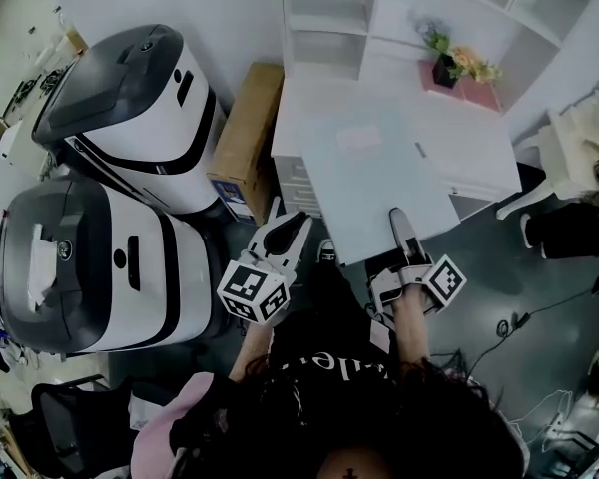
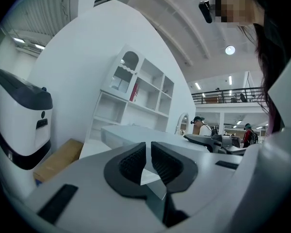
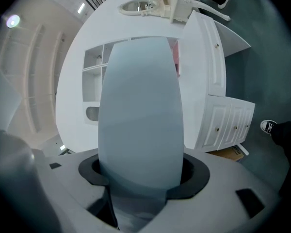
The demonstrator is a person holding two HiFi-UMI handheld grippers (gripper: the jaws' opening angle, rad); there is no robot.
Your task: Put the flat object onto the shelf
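- White furniture fills the far side of the room: a desk (image 1: 479,153) with a shelf unit (image 1: 324,18) of open cubbies standing on its back edge, and a dark floor below.
- We have the flat panel (image 1: 374,178) in the air over the desk's near half, its face roughly level and its far edge pointing at the cubbies.
- Our right gripper (image 1: 394,216) is clamped on the panel's near edge, one finger lying along the top face. All the weight hangs from this one grip, so we judge the far end will want to sag.
- Our left gripper (image 1: 299,223) has its jaws pressed together with nothing clearly gripped. Its tip sits at the panel's left edge, though we cannot tell whether it touches.
- To do this well, we would steady the panel from the left side and carry it forward level and slowly.
- We should watch the potted plant (image 1: 449,63) on the right of the desk, which the panel's far corner could clip.
- We would release only once the panel rests on a shelf board.
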